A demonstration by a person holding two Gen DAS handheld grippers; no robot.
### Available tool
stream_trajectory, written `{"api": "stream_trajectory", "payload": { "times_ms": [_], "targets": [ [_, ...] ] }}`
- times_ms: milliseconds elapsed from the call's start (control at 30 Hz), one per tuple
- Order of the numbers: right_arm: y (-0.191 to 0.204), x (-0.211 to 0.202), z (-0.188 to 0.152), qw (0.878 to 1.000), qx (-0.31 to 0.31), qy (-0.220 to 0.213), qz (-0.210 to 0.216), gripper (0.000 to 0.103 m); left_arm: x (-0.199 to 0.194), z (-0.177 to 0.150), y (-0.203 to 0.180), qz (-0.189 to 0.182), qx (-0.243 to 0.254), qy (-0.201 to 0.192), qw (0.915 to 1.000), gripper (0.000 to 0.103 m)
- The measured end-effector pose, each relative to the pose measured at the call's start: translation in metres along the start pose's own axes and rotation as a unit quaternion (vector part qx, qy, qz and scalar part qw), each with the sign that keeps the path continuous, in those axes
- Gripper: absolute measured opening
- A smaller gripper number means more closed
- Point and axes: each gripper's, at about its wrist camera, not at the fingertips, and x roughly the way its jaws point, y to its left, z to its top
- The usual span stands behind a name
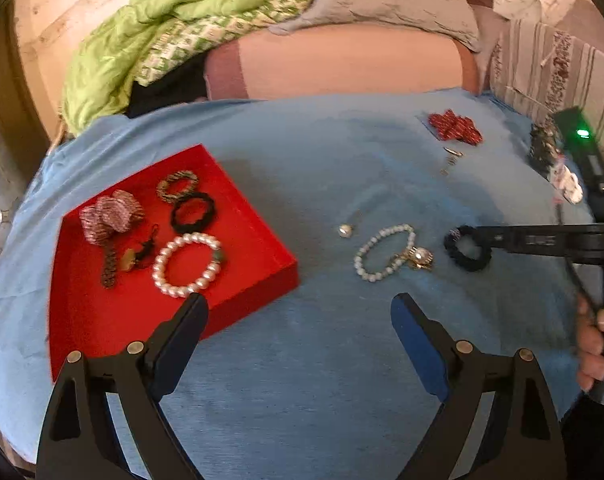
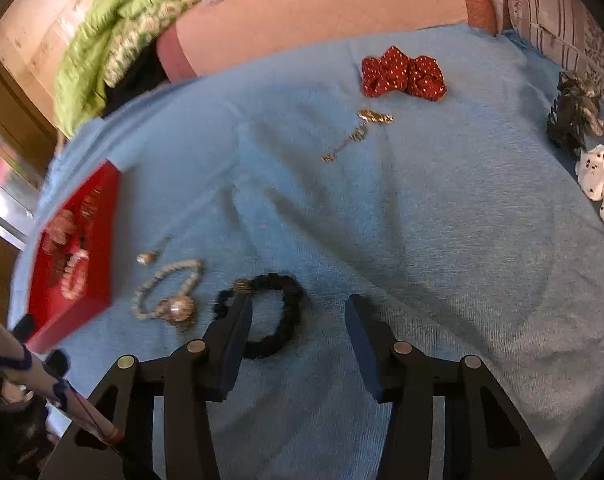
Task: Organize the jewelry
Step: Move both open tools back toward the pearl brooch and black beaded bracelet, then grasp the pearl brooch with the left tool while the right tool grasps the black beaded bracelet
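Note:
A red tray (image 1: 257, 240) lies left on the blue cloth and holds a pearl bracelet (image 1: 185, 266), a black bead bracelet (image 1: 193, 212), a striped bracelet (image 1: 177, 187), a pink bow (image 1: 111, 214) and a dark earring (image 1: 141, 252). On the cloth lie a pale bead bracelet with a gold charm (image 1: 386, 258) (image 2: 165, 292), a small pearl earring (image 1: 345, 230) (image 2: 147, 257) and a black bracelet (image 1: 468, 248) (image 2: 279, 316). My left gripper (image 1: 297, 316) is open and empty by the tray's near corner. My right gripper (image 2: 297, 320) is open, its left finger over the black bracelet.
A red dotted scrunchie (image 2: 402, 72) and a gold chain (image 2: 358, 132) lie farther back. A dark hair clip (image 2: 574, 120) and a white dotted scrunchie (image 2: 598, 184) lie at the right edge. Green bedding (image 1: 161, 40) and a pink cushion (image 1: 342, 60) lie behind the cloth.

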Motion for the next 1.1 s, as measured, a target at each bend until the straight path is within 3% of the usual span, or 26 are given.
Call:
{"api": "stream_trajectory", "payload": {
  "times_ms": [100, 133, 233, 400, 567, 633, 733, 967, 1033, 1100],
  "targets": [
    [0.008, 0.006, 0.001, 0.999, -0.026, -0.001, -0.020, 0.027, 0.004, 0.002, -0.004, -0.018, 0.003, 0.006, 0.9998, 0.092],
    [0.011, 0.007, 0.001, 0.999, -0.037, -0.002, -0.026, 0.011, 0.006, 0.003, -0.007, -0.027, 0.005, 0.008, 0.9996, 0.092],
    [0.006, -0.001, 0.002, 1.000, -0.023, -0.010, -0.009, 0.009, 0.010, 0.005, -0.013, -0.048, 0.012, 0.011, 0.9987, 0.092],
    [-0.012, -0.037, 0.007, 0.997, 0.016, -0.070, 0.033, 0.009, 0.020, 0.012, -0.039, -0.065, 0.050, 0.001, 0.9966, 0.092],
    [-0.020, -0.045, 0.007, 0.995, 0.033, -0.078, 0.043, 0.009, 0.037, 0.023, -0.070, -0.081, 0.078, -0.004, 0.9937, 0.090],
    [-0.022, -0.046, 0.009, 0.995, 0.032, -0.080, 0.042, 0.009, 0.049, 0.026, -0.080, -0.077, 0.089, 0.005, 0.9930, 0.068],
    [-0.020, -0.048, 0.011, 0.995, 0.028, -0.079, 0.044, 0.009, 0.070, 0.031, -0.086, -0.066, 0.095, 0.027, 0.9929, 0.049],
    [-0.022, -0.054, 0.010, 0.995, 0.023, -0.085, 0.050, 0.009, 0.092, 0.030, -0.087, -0.054, 0.094, 0.039, 0.9934, 0.045],
    [-0.023, -0.055, 0.011, 0.995, 0.025, -0.086, 0.052, 0.009, 0.091, 0.030, -0.086, -0.072, 0.091, 0.036, 0.9926, 0.021],
    [-0.023, -0.055, 0.011, 0.994, 0.025, -0.087, 0.054, 0.009, 0.088, 0.030, -0.086, -0.071, 0.092, 0.033, 0.9927, 0.021]
  ]
}}
